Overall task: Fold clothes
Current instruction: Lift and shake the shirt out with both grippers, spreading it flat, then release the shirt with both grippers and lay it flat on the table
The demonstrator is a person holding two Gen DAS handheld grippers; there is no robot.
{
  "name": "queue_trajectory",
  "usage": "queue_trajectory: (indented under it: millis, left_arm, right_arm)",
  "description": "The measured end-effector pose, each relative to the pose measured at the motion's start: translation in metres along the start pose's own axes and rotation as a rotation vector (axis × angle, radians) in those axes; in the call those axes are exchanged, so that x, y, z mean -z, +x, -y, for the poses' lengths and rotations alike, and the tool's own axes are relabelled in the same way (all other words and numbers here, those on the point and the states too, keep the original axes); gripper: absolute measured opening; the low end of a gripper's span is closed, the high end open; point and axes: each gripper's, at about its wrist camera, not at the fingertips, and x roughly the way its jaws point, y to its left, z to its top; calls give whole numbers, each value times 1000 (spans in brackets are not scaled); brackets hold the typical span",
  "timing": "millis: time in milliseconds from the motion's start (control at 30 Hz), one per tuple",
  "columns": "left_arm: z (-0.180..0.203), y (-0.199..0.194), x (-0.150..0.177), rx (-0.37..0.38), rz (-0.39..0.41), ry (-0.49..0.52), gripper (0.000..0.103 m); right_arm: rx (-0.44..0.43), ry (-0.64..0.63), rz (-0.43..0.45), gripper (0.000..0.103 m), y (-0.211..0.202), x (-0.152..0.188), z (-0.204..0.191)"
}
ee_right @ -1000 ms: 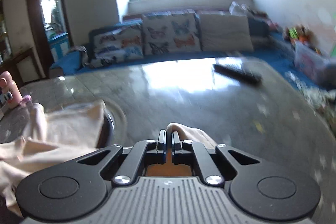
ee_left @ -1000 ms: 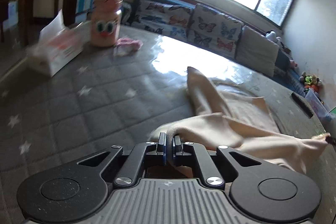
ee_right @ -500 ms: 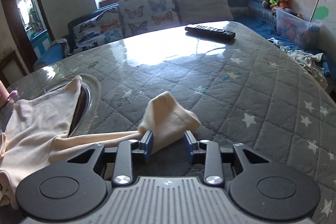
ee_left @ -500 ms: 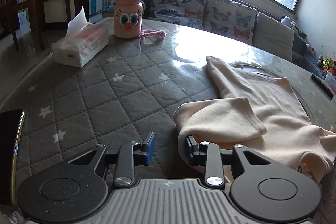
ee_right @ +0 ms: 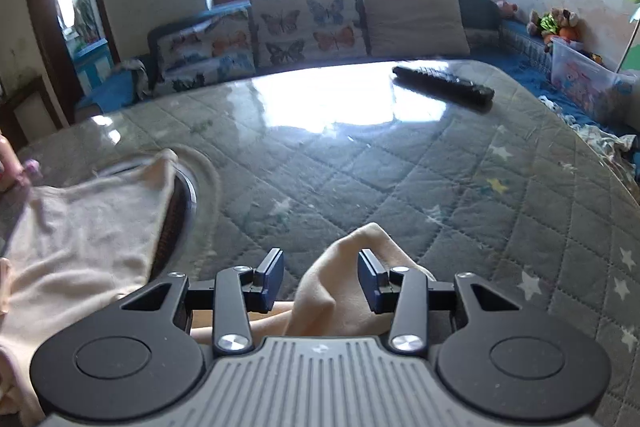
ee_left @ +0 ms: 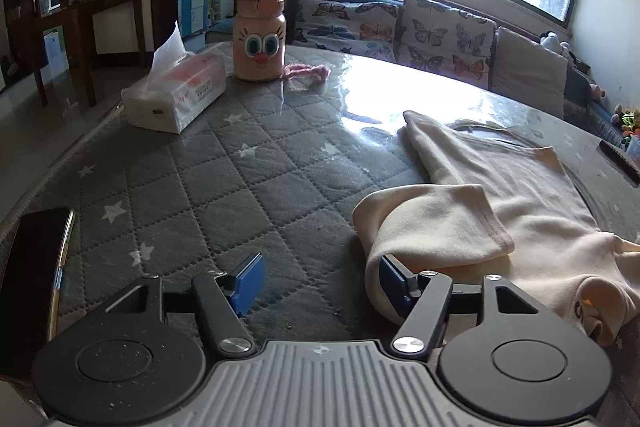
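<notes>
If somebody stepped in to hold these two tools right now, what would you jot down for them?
Left hand-held gripper: open, its right finger against the folded sleeve.
Right hand-held gripper: open, the other sleeve tip loose between its fingers.
The cream shirt lies on the quilted table.
Done: left-side sleeve folded onto the body.
Left: the right-side sleeve, then the body folds.

Cream knit garment, plain, without print. Grey quilted table cover, diamond stitching with scattered white stars. Peach plastic bottle bearing blue cartoon eyes and a red nose. White tissue pack with pink-red panel. Pale sofa cushions patterned with multicoloured butterflies. Black remote control.
</notes>
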Motion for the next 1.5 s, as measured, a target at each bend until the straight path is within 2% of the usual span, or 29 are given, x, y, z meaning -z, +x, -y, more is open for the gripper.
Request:
queue_trajectory:
  millis: [33, 100, 133, 167, 233, 300, 367, 500, 733, 833, 867, 933, 1000, 1167, 1367, 1500]
  left_arm:
    - [4, -3, 0, 15, 11, 12, 67]
    - [14, -7, -1, 58, 26, 36, 67]
    - [21, -7, -2, 83, 26, 50, 67]
    - [28, -6, -2, 108, 25, 65, 67]
    - [46, -3, -1, 158, 15, 100, 67]
    - [63, 2, 1, 202, 4, 134, 67]
    - [78, 7, 3, 243, -7, 158, 67]
    - [103, 15, 8, 309, -28, 211, 69]
    - [132, 18, 15, 377, -57, 304, 69]
    - [139, 15, 19, 394, -58, 329, 69]
    - [140, 15, 21, 398, -59, 336, 69]
    - [141, 14, 24, 399, -66, 345, 69]
    - [141, 13, 28, 397, -73, 355, 69]
    - [133, 7, 35, 390, -83, 380, 69]
    - [130, -7, 46, 411, -56, 454, 69]
    - [139, -16, 55, 428, -27, 531, 67]
  right_arm:
    - [15, -8, -12, 35, 4, 0, -1]
    - [31, -14, -28, 21, 9, 1, 0]
    - [36, -15, -36, 10, 11, 2, 0]
    - [42, -16, -37, 5, 11, 3, 1]
    - [39, -19, -6, 3, 1, 2, 2]
    - [9, -12, 72, 3, -24, -1, 2]
    - [-13, 8, 139, 3, -50, -1, 6]
    - [3, 60, 173, 8, -77, 12, 24]
    - [138, 122, 55, 13, -70, 42, 67]
    - [81, 86, 68, 16, -59, 32, 58]
    - [61, 71, 69, 23, -53, 28, 53]
    - [30, 43, 62, 31, -41, 21, 43]
    - [8, 12, 42, 31, -21, 13, 33]
    - [30, -38, 9, 37, 17, 7, 22]
    - [18, -106, 13, 37, 1, 0, 9]
    - [-83, -212, 24, 37, -35, 1, -18]
